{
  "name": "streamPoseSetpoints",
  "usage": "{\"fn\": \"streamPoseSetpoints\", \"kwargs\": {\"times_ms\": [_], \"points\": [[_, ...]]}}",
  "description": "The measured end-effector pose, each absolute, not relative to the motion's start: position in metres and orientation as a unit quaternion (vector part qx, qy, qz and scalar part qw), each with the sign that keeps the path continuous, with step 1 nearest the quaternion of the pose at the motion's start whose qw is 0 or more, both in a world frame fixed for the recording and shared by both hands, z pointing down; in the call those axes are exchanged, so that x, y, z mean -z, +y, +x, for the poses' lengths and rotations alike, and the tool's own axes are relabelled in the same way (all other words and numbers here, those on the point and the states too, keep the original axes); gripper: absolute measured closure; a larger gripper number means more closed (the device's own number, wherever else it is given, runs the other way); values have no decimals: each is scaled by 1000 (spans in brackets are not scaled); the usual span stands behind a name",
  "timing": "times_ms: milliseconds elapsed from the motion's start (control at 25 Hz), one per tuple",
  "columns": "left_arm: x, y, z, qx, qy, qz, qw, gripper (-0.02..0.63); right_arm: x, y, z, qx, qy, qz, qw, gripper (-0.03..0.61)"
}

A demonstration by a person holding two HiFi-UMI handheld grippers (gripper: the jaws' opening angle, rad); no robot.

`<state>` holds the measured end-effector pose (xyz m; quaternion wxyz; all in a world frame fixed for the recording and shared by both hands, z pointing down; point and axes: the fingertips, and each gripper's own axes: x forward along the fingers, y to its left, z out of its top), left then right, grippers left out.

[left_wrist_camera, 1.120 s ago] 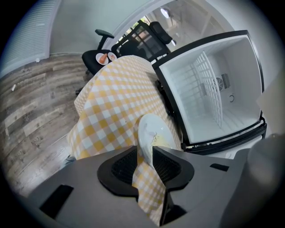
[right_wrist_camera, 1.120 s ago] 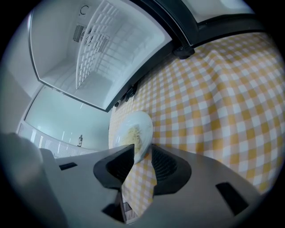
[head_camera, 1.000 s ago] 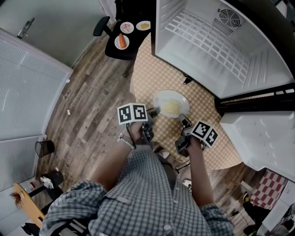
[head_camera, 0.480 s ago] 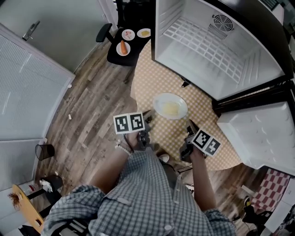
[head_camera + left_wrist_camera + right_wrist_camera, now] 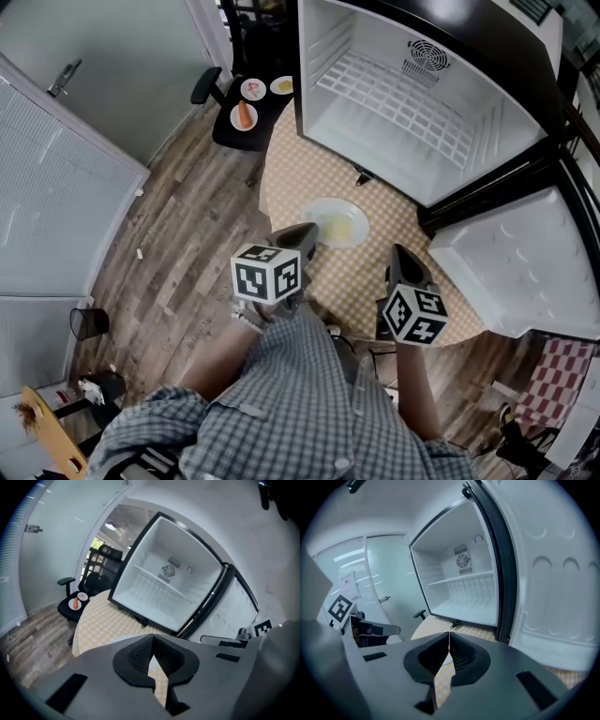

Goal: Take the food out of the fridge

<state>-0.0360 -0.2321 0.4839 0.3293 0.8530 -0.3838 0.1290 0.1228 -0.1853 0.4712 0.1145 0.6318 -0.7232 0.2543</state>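
A white plate of yellow food (image 5: 334, 222) rests on the round yellow-checked table (image 5: 309, 169), in front of the open, empty fridge (image 5: 412, 103). My left gripper (image 5: 302, 234) hangs above the plate's near left edge, and my right gripper (image 5: 399, 253) is raised to the plate's right. Neither touches the plate. In the left gripper view the left gripper's tips (image 5: 152, 638) meet with nothing between them. The right gripper (image 5: 449, 637) is likewise shut and empty in its own view. Both point toward the bare fridge shelf (image 5: 464, 581).
A black office chair (image 5: 246, 122) past the table carries three small plates, one with a carrot (image 5: 245, 114). The fridge door (image 5: 511, 253) stands swung open at the right. Glass partitions (image 5: 56, 187) line the left, beside wood flooring (image 5: 187, 234). A person's checked shirt fills the bottom.
Both grippers were at the plate's near rim, then rose away from it and rolled. The left jaws went from open to shut. The plate stays on the table.
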Motion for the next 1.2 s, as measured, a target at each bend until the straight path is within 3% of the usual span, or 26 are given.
{"fn": "streamPoseSetpoints", "kwargs": {"times_ms": [280, 720, 1200], "points": [[-413, -218, -15, -106, -390, 891, 206, 607, -401, -173, 131, -155, -734, 654, 102, 568], [-354, -184, 16, -99, -380, 916, 81, 609, -340, -142, 146, -91, -737, 667, 56, 569], [-343, -162, 36, -110, -354, 927, 51, 607, -327, -113, 164, -75, -728, 681, 40, 569]]}}
